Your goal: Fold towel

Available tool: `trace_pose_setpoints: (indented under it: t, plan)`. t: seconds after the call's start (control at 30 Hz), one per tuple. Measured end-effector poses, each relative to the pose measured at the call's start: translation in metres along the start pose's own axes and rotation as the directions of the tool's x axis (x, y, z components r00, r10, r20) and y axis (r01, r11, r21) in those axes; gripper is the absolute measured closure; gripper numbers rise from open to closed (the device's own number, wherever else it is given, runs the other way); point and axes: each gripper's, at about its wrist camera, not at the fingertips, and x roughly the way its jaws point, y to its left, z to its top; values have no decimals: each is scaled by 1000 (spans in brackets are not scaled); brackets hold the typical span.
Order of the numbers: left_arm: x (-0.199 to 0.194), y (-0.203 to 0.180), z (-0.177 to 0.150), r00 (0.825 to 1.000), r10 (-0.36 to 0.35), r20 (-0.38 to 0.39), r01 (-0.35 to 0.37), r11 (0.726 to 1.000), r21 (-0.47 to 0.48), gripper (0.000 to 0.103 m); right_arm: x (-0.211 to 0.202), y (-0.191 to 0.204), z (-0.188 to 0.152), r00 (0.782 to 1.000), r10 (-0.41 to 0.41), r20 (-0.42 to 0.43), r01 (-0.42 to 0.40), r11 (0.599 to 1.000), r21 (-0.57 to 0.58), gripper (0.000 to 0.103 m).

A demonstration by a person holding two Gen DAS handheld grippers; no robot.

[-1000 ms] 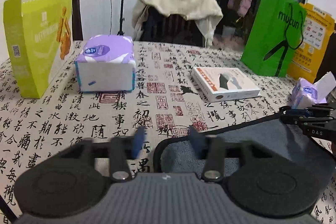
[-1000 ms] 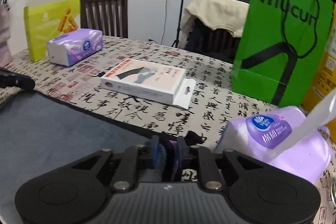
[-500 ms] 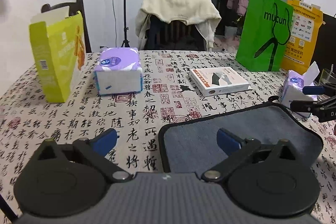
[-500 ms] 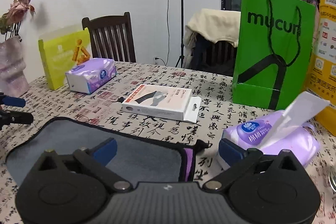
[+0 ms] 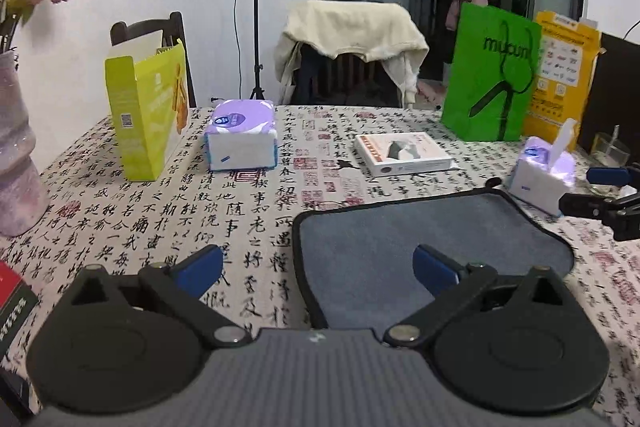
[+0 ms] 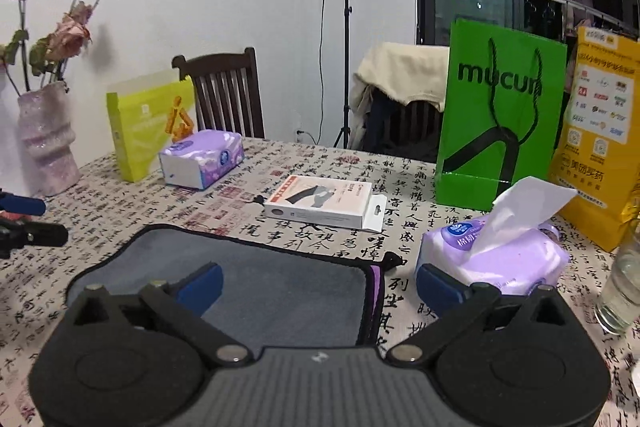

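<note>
Both grippers have released since a second ago and now stand raised, fingers spread wide. Left wrist view: the left gripper point(image 5: 318, 265) holds nothing; the folded grey towel with black edging point(image 5: 400, 243) lies flat on the calligraphy-print tablecloth point(image 5: 132, 227), its left edge between the fingers, its bulk under the right finger point(image 5: 434, 269). Right wrist view: the right gripper point(image 6: 318, 285) is empty, jaws apart; the towel's right edge, apparently showing a purple layer, lies between the fingers, and the purple tissue pack point(image 6: 500, 255) sits just beyond the right fingertip.
</note>
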Motion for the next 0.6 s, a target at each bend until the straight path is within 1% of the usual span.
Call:
trace_pose_setpoints:
  t: [0.27, 0.43, 0.6]
  plan:
    - [-53, -18, -17, 999, -10, 44, 9, 1000, 22, 0, -52, 15, -14, 999, -3, 37, 3, 1000, -5, 0]
    - [-85, -28, -34, 998, -17, 68, 15, 999, 32, 0, -84, 25, -28, 998, -6, 57, 7, 1000, -9, 0]
    - [-110, -32, -53, 997, -25, 78, 24, 1000, 21, 0, -114, 36, -46, 998, -2, 63, 2, 1000, -4, 0]
